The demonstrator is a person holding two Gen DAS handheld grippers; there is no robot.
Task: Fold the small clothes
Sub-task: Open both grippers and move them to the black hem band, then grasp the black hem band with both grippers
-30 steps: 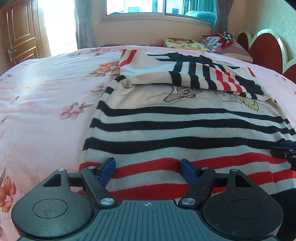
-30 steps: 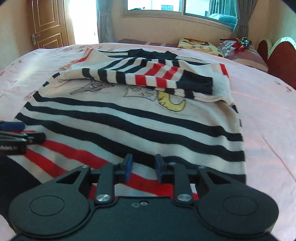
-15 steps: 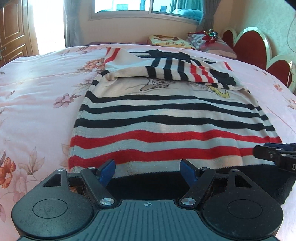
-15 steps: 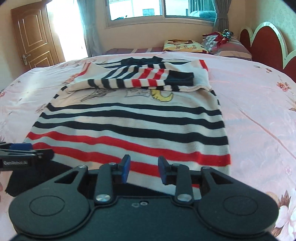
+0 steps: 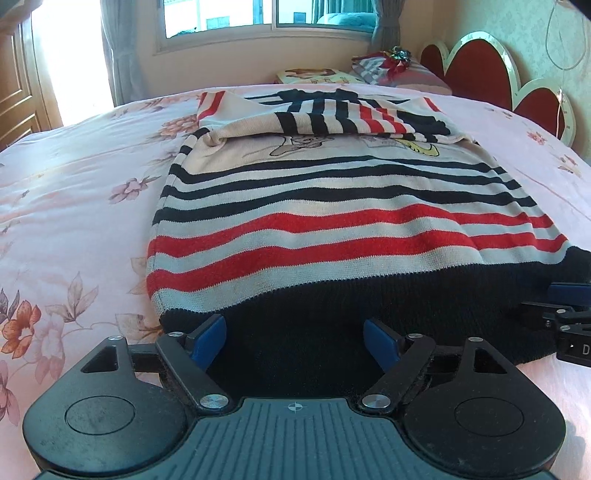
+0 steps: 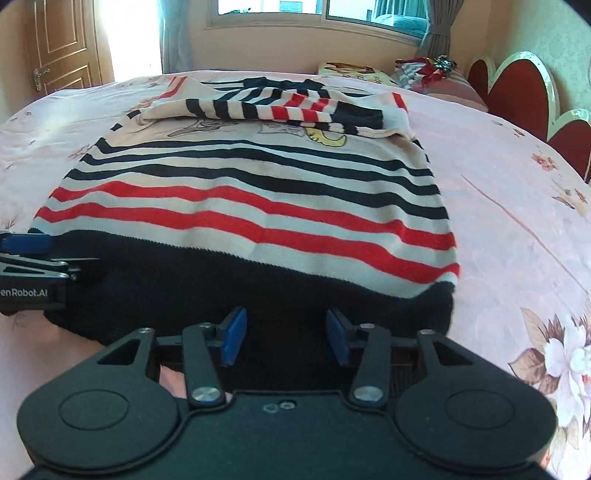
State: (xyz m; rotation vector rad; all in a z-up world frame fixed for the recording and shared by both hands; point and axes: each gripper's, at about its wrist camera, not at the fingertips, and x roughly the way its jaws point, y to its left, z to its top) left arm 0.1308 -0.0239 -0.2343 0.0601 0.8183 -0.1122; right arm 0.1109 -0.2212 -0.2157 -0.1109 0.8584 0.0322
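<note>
Currently the striped red, black and cream knit sweater (image 5: 332, 206) lies flat on the pink floral bedspread (image 5: 74, 184), sleeves folded across its chest. Left gripper (image 5: 294, 338) and right gripper (image 6: 284, 334) both sit with fingers spread over the black hem, clamping nothing. Partial lettering "enRobot.AI" is readable on the left gripper in the right wrist view.

Both cameras sit low and close over the near edge of the bed (image 5: 66, 177), each looking forward along its own gripper's fingers toward the window (image 6: 295, 14) and headboard (image 5: 491, 77). The left view stands to the left, the right view to the right. Both share the striped sweater (image 5: 332, 206) (image 6: 258, 184), and each catches the other gripper at its edge.
</note>
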